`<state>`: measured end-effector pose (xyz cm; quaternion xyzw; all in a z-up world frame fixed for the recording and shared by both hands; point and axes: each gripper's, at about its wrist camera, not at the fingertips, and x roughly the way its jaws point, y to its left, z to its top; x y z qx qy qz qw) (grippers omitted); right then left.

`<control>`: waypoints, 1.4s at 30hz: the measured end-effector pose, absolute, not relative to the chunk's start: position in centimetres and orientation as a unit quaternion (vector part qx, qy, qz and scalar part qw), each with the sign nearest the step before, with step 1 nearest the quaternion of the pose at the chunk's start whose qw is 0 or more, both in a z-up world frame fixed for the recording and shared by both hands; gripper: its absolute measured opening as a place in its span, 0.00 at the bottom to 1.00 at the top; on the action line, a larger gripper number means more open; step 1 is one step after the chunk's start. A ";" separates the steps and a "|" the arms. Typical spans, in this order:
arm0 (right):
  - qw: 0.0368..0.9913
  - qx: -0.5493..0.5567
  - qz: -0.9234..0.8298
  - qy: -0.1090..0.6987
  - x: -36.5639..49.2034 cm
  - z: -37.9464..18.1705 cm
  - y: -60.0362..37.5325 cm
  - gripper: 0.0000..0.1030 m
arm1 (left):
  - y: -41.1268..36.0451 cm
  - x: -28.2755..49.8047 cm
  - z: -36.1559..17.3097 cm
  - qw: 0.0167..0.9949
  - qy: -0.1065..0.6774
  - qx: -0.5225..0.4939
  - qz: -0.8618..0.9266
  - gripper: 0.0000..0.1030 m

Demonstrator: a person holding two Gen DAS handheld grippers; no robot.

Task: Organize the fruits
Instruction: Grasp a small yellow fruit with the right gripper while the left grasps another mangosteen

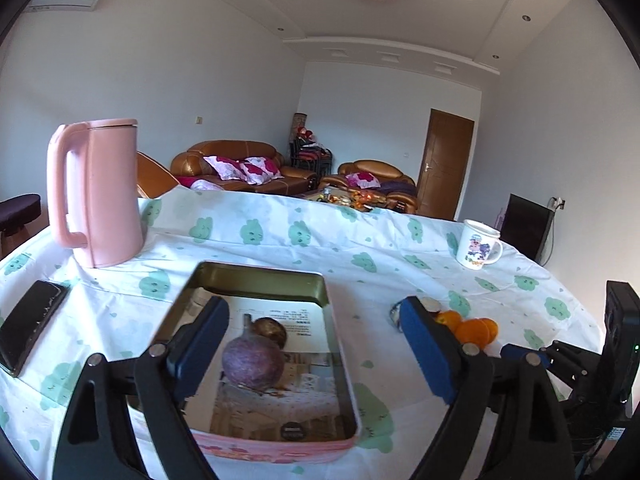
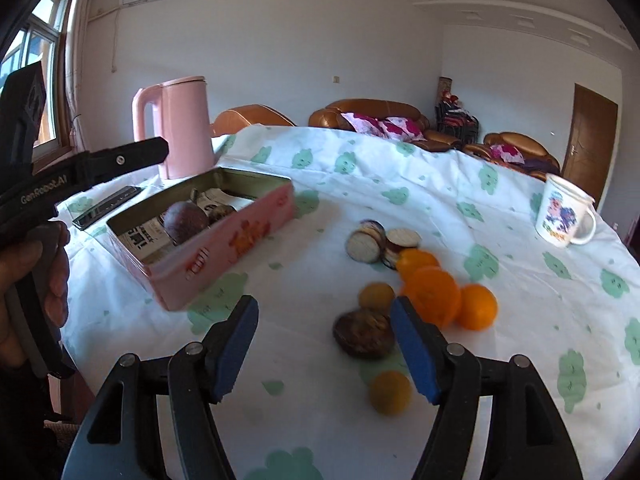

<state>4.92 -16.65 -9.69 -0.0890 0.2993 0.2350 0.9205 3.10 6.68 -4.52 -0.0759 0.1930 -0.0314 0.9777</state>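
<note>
A dull purple, round passion fruit (image 1: 251,362) is sitting in the pink tin (image 1: 280,446); both the left gripper (image 1: 316,344) and right gripper (image 2: 326,344) are holding their jaws apart, gripping nothing.

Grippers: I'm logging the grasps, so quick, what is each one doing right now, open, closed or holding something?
Left gripper: jaws open, empty, above the pink rectangular tin.
Right gripper: jaws open, holding nothing.

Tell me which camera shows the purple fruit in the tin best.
The left wrist view: it looks down into the pink tin, showing the purple fruit whole. In the right wrist view the purple fruit sits farther off, its lower part hidden by the tin's wall.
</note>
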 end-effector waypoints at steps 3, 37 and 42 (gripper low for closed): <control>0.923 -0.085 0.204 0.314 5.4 -11.0 -18.6 0.68 | 3.8 3.7 -5.1 0.974 0.210 -0.065 -0.062 0.87; 0.940 0.003 0.184 0.288 5.6 -11.6 -24.7 0.26 | -8.7 10.1 -10.4 0.907 0.378 0.003 -0.187 0.43; 0.943 0.006 0.188 0.275 5.2 -11.1 -24.8 0.26 | -8.4 9.4 -10.1 0.914 0.359 -0.001 -0.190 0.42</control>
